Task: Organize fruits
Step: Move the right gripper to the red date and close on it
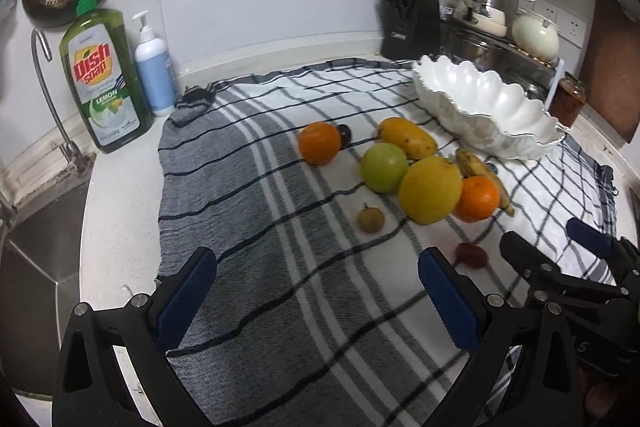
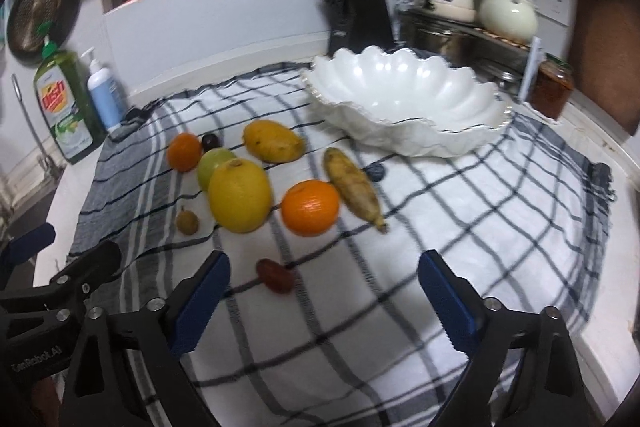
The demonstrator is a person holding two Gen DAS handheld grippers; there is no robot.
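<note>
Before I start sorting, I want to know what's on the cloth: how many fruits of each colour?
Orange: 2
Yellow: 3, large round fruit, mango, banana
Green: 1
Dark: 2
Tan: 1
Red: 1
Total: 10

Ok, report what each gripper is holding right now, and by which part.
Nothing is held. The left gripper and the right gripper both stand open over the checked cloth, with every fruit lying loose on it and the white bowl empty.
</note>
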